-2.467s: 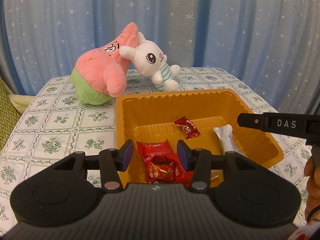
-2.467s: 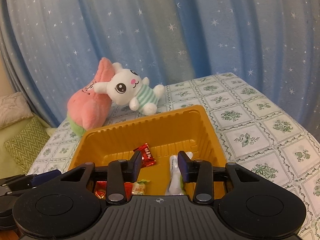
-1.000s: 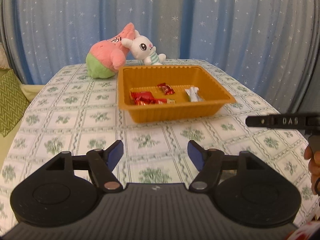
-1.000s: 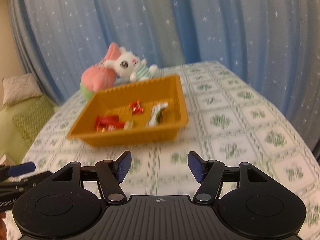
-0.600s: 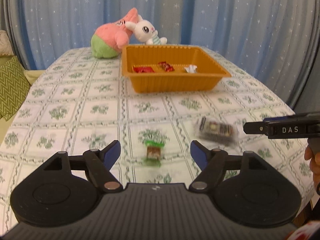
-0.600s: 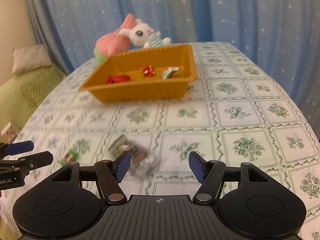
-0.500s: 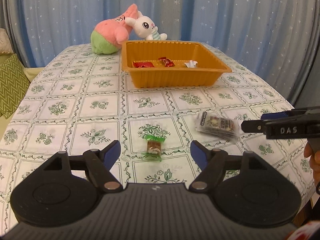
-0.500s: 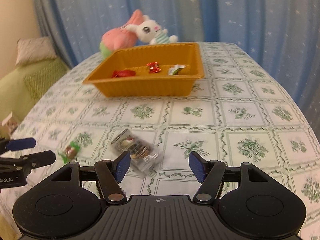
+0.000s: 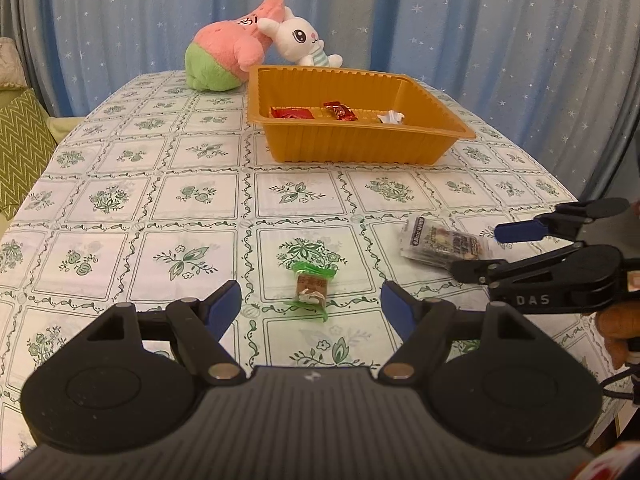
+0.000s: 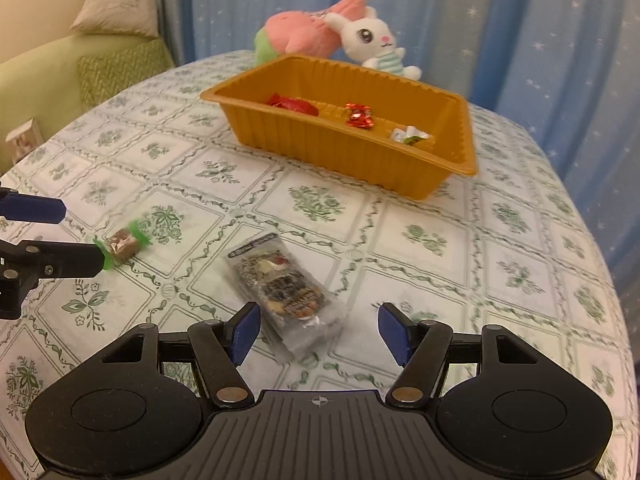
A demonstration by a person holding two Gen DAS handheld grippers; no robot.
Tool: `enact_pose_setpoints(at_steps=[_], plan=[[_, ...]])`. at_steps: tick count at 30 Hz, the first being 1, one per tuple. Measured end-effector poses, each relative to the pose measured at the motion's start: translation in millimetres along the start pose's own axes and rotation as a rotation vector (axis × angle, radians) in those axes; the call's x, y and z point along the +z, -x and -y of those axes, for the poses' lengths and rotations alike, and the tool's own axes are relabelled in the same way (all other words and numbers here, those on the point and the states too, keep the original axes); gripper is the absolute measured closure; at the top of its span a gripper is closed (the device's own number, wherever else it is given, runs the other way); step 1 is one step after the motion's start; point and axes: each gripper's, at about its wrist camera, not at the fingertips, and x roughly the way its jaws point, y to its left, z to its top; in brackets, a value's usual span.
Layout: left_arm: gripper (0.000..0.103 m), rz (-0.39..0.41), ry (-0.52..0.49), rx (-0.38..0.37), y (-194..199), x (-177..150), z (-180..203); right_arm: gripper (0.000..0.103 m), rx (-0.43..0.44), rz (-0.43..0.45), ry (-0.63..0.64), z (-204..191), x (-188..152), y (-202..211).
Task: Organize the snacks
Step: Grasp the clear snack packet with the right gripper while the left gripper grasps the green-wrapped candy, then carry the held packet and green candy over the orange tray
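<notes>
**Hovering over two loose snacks**

Hanging low over the table (image 9: 120, 200), the left gripper (image 9: 311, 306) has its jaws wide, with nothing pressed between them. The green candy (image 9: 311, 288) lies on the cloth just ahead of the gap. To its right sits the clear packet (image 9: 442, 245), flat on the cloth (its print is too blurred to read). The right gripper (image 10: 318, 330) is over it, jaws wide too, the packet's near end lying between the pads without touching them. Farther back stands the orange tray (image 9: 352, 146), holding two red wrappers (image 9: 291, 112) and a white one (image 9: 392, 117). Behind the tray lean a pink plush (image 9: 228, 50) and a white bunny (image 9: 302, 42), touching each other.
</notes>
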Motion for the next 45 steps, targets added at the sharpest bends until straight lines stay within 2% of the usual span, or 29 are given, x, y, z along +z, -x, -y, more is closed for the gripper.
enact_pose_setpoints(at_steps=[4,9,10,14,16,20,26,28,29,33,41,45], plan=[[0.029,-0.006,0.006,0.000,-3,0,-2,0.038,0.027,-0.009,0.033,-3,5,-13],[0.029,-0.014,0.009,0.001,-8,-1,-2,0.038,0.060,-0.002,0.002,1,12,-24],[0.029,-0.015,0.010,0.001,-9,-1,-2,0.041,0.069,0.000,-0.006,1,13,-26],[0.029,-0.018,0.013,-0.002,-13,-1,-3,0.064,0.111,0.004,-0.014,-1,16,-26],[0.029,-0.019,0.012,-0.001,-13,-1,-2,0.064,0.112,0.000,-0.003,-7,17,-26],[0.031,-0.021,0.000,0.011,-18,-1,-1,0.065,0.118,-0.002,-0.068,-6,17,-22],[0.046,-0.022,-0.027,0.016,-27,-1,-1,0.065,0.103,0.025,-0.125,-4,22,-13],[0.060,-0.027,-0.043,0.021,-30,0,1,0.065,0.104,0.032,-0.130,-4,24,-11],[0.063,-0.029,-0.050,0.021,-32,0,2,0.065,0.104,0.036,-0.131,-5,24,-10],[0.066,-0.028,-0.081,0.027,-35,3,4,0.065,0.101,0.047,-0.126,-6,26,-8],[0.083,-0.055,-0.096,0.011,-41,3,3,0.065,0.089,0.046,-0.147,-2,26,-7],[0.085,-0.051,-0.105,0.009,-40,3,5,0.065,0.089,0.050,-0.151,-3,27,-6]])
